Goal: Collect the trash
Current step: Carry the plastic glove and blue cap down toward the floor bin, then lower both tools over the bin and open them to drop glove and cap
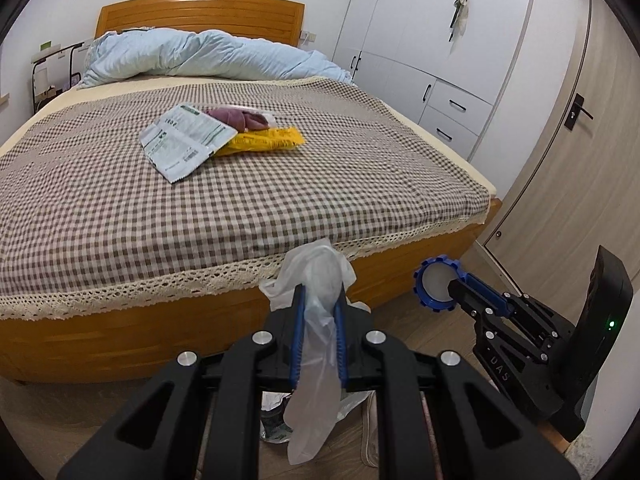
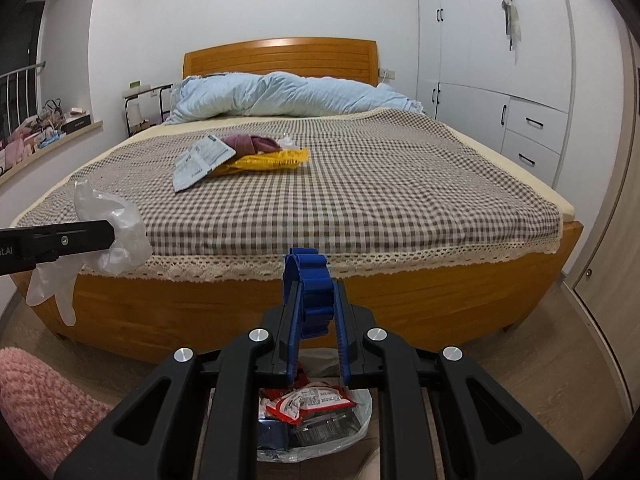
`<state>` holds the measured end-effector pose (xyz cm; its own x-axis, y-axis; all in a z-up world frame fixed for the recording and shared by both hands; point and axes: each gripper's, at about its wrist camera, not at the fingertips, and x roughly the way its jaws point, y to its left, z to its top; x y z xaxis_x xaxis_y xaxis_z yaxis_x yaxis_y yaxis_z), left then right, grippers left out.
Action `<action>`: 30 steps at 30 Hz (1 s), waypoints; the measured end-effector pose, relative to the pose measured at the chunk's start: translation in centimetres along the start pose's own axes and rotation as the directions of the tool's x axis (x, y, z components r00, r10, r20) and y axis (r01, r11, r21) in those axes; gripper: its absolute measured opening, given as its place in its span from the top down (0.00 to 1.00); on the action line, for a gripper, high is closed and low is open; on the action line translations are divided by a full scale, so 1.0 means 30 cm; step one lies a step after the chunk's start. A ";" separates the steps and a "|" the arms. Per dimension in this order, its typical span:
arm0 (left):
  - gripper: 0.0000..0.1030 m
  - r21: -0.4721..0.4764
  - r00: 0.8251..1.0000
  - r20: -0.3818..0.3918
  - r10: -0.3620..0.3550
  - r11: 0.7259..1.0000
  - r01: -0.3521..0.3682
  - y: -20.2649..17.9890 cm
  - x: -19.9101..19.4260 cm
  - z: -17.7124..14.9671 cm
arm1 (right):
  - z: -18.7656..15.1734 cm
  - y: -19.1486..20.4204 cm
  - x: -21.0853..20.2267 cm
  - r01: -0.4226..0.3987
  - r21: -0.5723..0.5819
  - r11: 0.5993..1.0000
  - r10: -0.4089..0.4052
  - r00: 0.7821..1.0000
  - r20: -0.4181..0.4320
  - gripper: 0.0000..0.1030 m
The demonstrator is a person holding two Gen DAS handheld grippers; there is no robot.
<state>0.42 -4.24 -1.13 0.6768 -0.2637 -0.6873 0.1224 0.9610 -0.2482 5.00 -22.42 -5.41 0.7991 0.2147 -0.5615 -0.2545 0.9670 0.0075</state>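
My left gripper (image 1: 320, 290) is shut on a clear plastic glove (image 1: 316, 264) that hangs down between its blue pads. My right gripper (image 2: 316, 286) is shut on a blue notched cap (image 2: 308, 268) with a white centre. In the left wrist view the cap (image 1: 436, 282) sits to the right, level with the glove. Both grippers hover over a clear bag (image 2: 362, 420) on the floor that holds a red wrapper (image 2: 308, 400). On the checked bedspread lie a white-green wrapper (image 1: 186, 140), a yellow wrapper (image 1: 268, 140) and a purple bundle (image 1: 240, 118).
The wooden bed frame (image 1: 120, 340) stands right in front of both grippers. A pale blue duvet (image 1: 208, 56) lies by the headboard. White wardrobes (image 1: 432, 40) and a door (image 1: 568, 152) line the right side. A pink rug (image 2: 36, 400) lies at lower left.
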 end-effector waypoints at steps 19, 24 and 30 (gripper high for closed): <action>0.89 0.040 0.999 -0.033 0.031 0.999 -0.030 0.038 0.171 -0.090 | -0.148 -0.019 0.169 -0.007 -0.005 1.000 0.007 0.993 -0.116 0.85; 0.89 0.073 1.000 0.003 0.027 0.997 -0.027 0.035 0.217 -0.128 | -0.186 -0.036 0.221 -0.004 0.027 1.000 0.008 0.990 -0.138 0.85; 0.89 0.049 1.000 -0.024 0.000 0.999 0.001 0.061 0.296 -0.167 | -0.221 -0.025 0.281 -0.017 0.023 1.000 0.021 0.984 -0.176 0.85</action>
<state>3.03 -5.25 -11.10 0.6593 -0.2653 -0.7035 0.1584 0.9637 -0.2150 8.32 -22.26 -15.65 0.6852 0.2074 -0.6982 -0.2554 0.9662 0.0364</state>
